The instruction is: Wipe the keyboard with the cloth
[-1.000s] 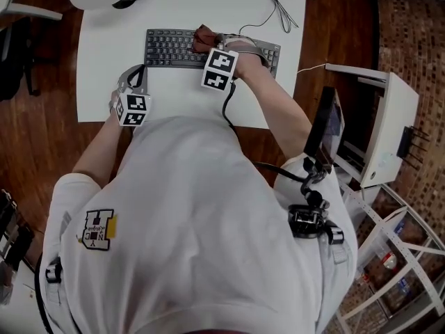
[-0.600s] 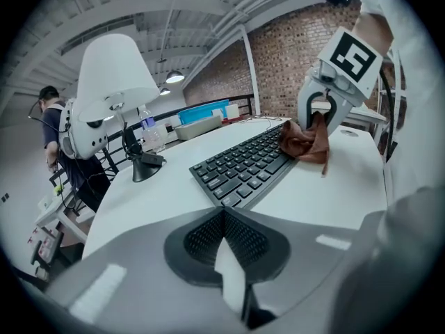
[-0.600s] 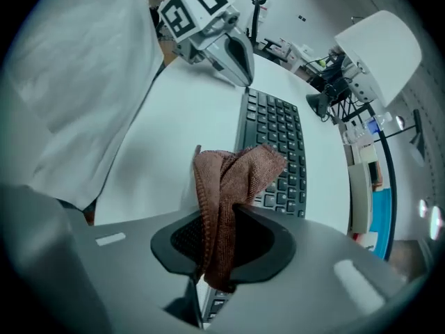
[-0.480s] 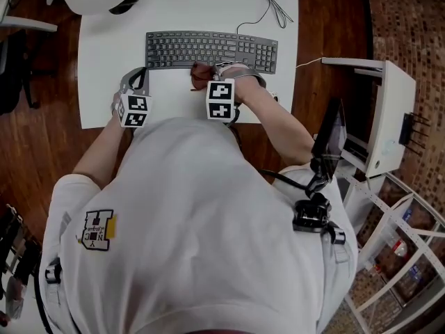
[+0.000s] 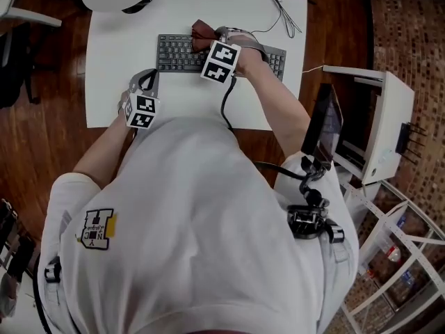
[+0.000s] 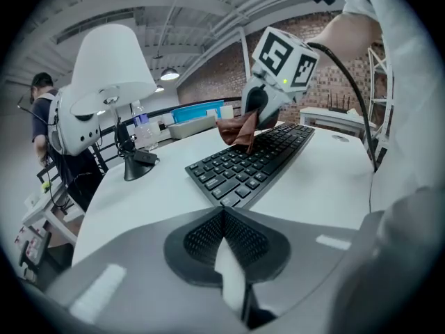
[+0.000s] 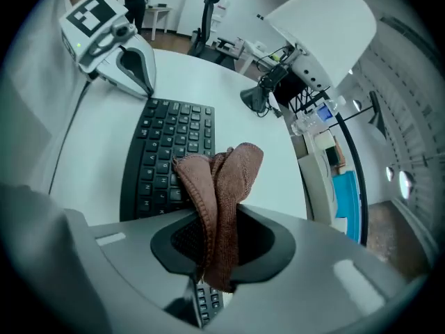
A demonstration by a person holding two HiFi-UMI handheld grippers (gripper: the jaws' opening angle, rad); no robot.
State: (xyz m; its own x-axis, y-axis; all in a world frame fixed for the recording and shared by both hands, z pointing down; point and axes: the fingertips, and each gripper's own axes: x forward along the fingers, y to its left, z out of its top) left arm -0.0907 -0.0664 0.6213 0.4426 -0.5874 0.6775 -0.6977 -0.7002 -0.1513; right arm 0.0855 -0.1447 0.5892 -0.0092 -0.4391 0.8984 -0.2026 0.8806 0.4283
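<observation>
Brown cloth (image 7: 221, 186) pinched in right fingers (image 7: 334, 270); left fingers (image 6: 125, 284) closed, empty. Risk: hard stroke shoves unheld keyboard (image 7: 167, 152) across desk (image 5: 111, 61).

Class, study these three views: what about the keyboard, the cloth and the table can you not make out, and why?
- Head view: the right gripper and the cloth cover the middle keys of the keyboard.
- Right gripper view: the gripper's own body hides the keyboard's near end.
- All views: the key lettering is too small to read, and whether the cloth touches the keys cannot be told.
- Head view: the top edge cuts off the cable.
</observation>
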